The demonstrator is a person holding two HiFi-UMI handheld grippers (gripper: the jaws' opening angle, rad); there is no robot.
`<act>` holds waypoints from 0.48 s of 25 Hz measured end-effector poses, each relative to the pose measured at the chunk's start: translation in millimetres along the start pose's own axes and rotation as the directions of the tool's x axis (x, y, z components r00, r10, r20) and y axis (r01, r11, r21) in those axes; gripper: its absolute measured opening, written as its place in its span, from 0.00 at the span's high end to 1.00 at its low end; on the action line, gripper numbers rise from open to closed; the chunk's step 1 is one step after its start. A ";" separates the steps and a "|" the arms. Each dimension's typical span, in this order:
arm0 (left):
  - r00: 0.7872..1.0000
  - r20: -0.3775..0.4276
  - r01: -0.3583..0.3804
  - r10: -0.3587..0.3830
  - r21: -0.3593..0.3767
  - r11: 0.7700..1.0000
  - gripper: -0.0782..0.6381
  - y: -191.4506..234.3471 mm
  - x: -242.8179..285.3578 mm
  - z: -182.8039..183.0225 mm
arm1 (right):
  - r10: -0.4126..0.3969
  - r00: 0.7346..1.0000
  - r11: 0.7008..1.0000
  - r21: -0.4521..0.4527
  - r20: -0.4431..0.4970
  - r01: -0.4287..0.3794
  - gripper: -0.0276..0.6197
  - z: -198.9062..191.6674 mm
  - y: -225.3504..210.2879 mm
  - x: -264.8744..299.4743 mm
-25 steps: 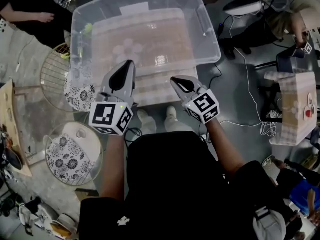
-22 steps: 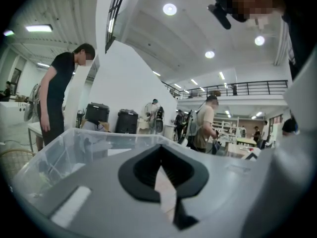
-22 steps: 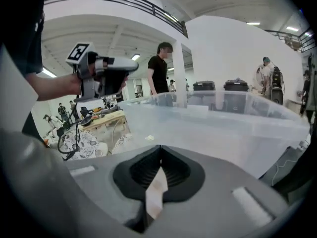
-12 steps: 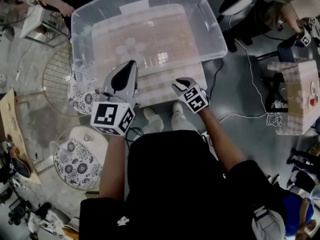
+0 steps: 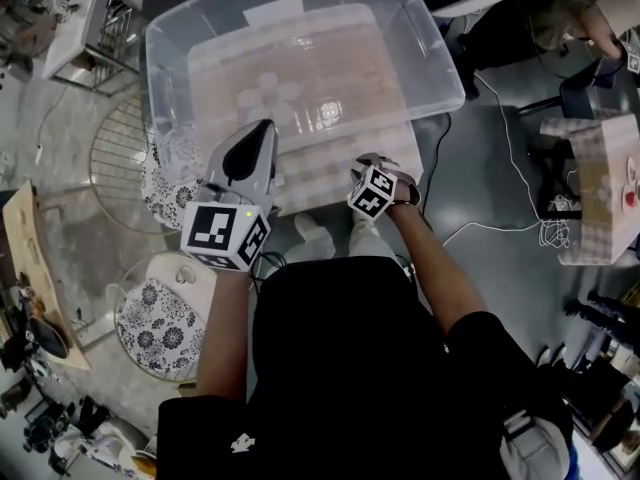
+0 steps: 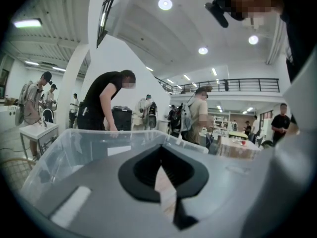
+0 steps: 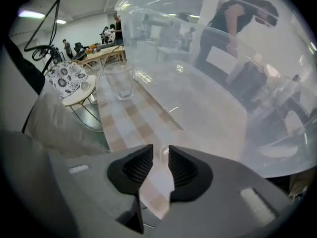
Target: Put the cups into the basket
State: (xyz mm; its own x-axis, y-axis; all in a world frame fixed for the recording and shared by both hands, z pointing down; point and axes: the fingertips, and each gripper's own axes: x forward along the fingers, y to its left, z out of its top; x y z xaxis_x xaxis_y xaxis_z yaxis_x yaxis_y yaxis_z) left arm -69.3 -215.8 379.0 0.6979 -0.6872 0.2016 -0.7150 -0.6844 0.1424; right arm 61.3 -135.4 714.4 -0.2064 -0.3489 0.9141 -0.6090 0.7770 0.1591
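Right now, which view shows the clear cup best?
Right gripper view: the clear cup stands upright and unobstructed on the checked cloth, beside the clear bin. Left gripper view shows the bin but no cup. In the head view I can't make it out; the left gripper may cover it.

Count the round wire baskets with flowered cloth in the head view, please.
2. One wire basket stands left of the clear storage bin. The other sits nearer the person, beside their left arm. More may be hidden outside the view.
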 end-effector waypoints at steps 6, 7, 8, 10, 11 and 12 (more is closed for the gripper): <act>1.000 -0.001 -0.012 0.012 -0.002 1.000 0.88 9.8 -5.8 0.7 | -0.017 0.999 0.998 -0.056 -0.038 0.015 0.92 -5.6 3.3 2.9; 1.000 0.002 -0.012 0.012 -0.003 1.000 0.88 10.9 -6.0 1.5 | -0.014 0.999 0.998 -0.055 -0.038 0.012 0.92 -6.5 4.1 2.1; 1.000 0.005 -0.011 0.011 -0.004 1.000 0.88 11.5 -5.7 2.6 | -0.011 0.999 0.999 -0.052 -0.036 0.009 0.92 -7.4 4.6 0.8; 1.000 0.015 -0.006 0.006 -0.006 1.000 0.88 11.0 -3.7 5.3 | -0.010 1.000 0.999 -0.052 -0.025 0.008 0.92 -5.8 3.6 -7.0; 1.000 0.019 -0.002 0.002 -0.007 1.000 0.88 10.4 -2.5 6.5 | -0.011 1.000 0.998 -0.056 -0.014 0.010 0.92 -2.9 2.4 -13.5; 1.000 0.023 0.002 -0.001 -0.008 1.000 0.88 9.5 -1.1 7.5 | -0.011 1.000 0.998 -0.061 -0.001 0.011 0.92 0.5 1.1 -20.8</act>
State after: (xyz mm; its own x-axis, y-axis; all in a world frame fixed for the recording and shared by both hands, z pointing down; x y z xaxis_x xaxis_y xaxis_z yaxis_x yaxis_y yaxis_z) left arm -76.5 -223.4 372.9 0.6997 -0.6916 0.1791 -0.7142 -0.6835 0.1508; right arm 64.5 -127.5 695.4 -0.1986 -0.3569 0.9128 -0.5632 0.8037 0.1917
